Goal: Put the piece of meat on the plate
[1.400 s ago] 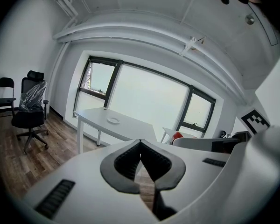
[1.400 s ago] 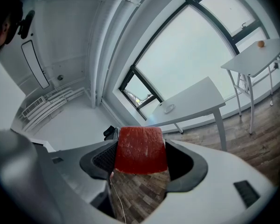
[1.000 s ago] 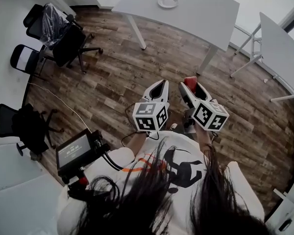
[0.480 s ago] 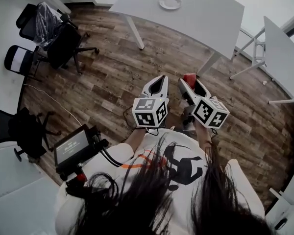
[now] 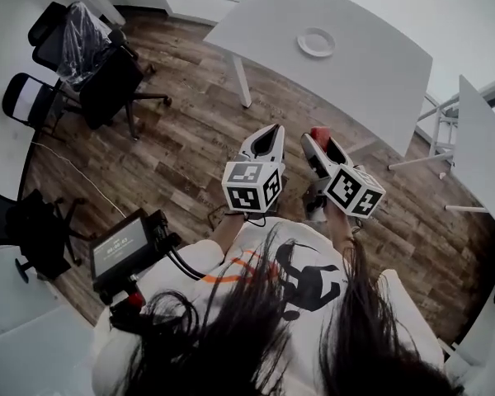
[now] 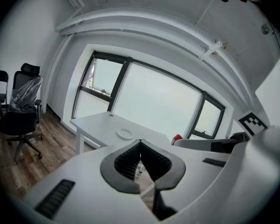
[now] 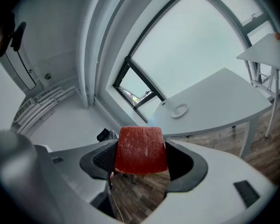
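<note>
Head view, looking steeply down over a wood floor (image 5: 190,130). A white table (image 5: 371,73) fills the 12-to-1 o'clock sector of the frame, well apart from the person (image 5: 272,304), who stands on open floor with both tools raised side by side. The left gripper (image 5: 273,130) has its jaws brought together at the tips with nothing between them. The right gripper (image 5: 318,141), just beside it at 3 o'clock, is clamped on the piece of meat (image 5: 319,134), a flat red slab held by its two side edges, its top edge standing clear above the pads. The small round white plate (image 5: 317,42) lies on the table top, apparently empty, at almost exactly 12 o'clock from the loaded gripper and about 1 o'clock from the idle one. Because the plate is round, no axis needs matching; the governing relation is direction alone, straight ahead of the right gripper, judged marginally the nearer of the two. In the right gripper view the plate appears at 1 o'clock from the slab. The carry is judged incomplete, the table not yet reached.
</note>
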The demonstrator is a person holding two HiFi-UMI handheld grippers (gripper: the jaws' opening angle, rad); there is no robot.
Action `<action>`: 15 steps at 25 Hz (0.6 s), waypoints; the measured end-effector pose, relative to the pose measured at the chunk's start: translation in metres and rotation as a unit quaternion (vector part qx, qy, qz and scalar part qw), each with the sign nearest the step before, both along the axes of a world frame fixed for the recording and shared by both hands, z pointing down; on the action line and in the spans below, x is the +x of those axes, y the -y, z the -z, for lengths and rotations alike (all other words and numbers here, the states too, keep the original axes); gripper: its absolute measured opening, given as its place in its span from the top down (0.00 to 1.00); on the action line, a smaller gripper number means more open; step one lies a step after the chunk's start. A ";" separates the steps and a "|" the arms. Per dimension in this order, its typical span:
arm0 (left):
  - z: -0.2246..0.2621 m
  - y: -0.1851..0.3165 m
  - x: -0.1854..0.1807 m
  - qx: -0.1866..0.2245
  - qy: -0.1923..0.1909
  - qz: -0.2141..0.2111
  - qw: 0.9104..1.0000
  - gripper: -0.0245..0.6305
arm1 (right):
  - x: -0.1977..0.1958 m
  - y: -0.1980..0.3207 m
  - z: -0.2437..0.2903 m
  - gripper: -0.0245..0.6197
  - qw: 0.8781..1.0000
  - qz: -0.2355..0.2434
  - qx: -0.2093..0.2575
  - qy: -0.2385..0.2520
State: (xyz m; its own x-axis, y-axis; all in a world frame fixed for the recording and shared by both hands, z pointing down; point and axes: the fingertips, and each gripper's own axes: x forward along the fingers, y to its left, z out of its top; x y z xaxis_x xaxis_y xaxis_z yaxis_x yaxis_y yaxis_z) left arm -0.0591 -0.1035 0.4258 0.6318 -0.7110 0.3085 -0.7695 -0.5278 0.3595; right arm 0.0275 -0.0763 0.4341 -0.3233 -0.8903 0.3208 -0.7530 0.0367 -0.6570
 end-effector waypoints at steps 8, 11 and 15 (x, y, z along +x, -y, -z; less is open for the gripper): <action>-0.007 0.060 -0.022 -0.013 -0.009 -0.015 1.000 0.96 | -0.019 0.051 -0.006 0.47 1.000 -0.017 -0.014 -0.006; -0.015 0.069 -0.017 -0.023 -0.008 -0.026 0.999 0.96 | -0.017 0.059 -0.012 0.47 0.999 -0.022 -0.025 -0.008; -0.021 0.079 -0.005 -0.032 -0.006 -0.042 0.999 0.96 | -0.003 0.065 -0.018 0.48 0.999 -0.038 -0.037 -0.005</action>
State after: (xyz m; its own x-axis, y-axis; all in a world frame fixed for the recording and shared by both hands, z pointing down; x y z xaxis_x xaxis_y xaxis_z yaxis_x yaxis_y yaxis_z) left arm -0.0638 -0.1821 0.4473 0.6916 -0.6351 0.3441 -0.7197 -0.5656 0.4026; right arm 0.0246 -0.1417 0.4522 -0.2514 -0.8862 0.3891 -0.7582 -0.0695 -0.6483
